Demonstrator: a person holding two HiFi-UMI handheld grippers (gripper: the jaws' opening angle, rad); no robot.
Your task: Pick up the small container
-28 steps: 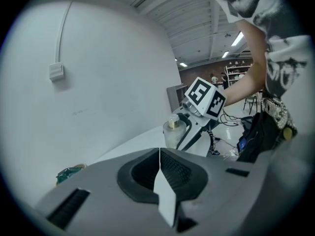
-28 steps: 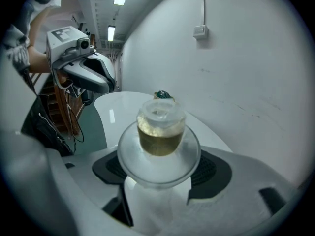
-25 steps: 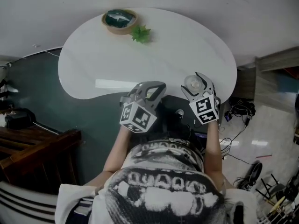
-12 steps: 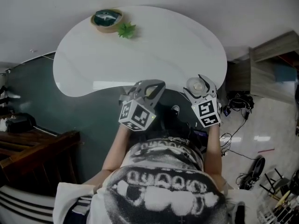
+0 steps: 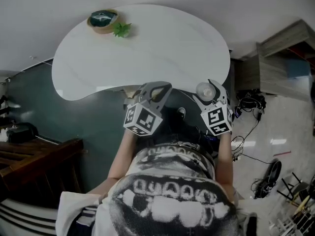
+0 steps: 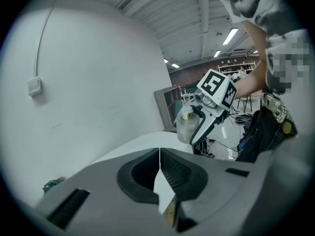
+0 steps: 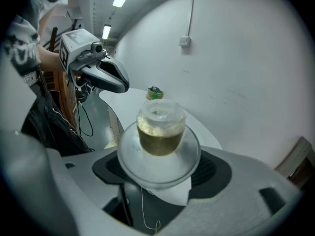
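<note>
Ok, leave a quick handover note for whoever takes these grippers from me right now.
Right gripper: shut on the small container, a clear one with yellowish contents, held in the air by the near edge of the white table.
Left gripper: shut, empty, held up beside it.
Done: container is picked up.
Left: probably nothing but holding the grip steady.

Laboratory or test hall, partly dressed as a home. Landmark: the white kidney-shaped table (image 5: 147,48). At its far left edge stand a bowl (image 5: 102,19) and a small green plant (image 5: 120,29). To its right, loose cables (image 5: 248,107) lie on a glossy floor (image 5: 280,132). High above it run strip lights (image 6: 230,36) on a ribbed industrial ceiling. The white wall beside it carries a surface-mounted switch box (image 6: 33,86).
</note>
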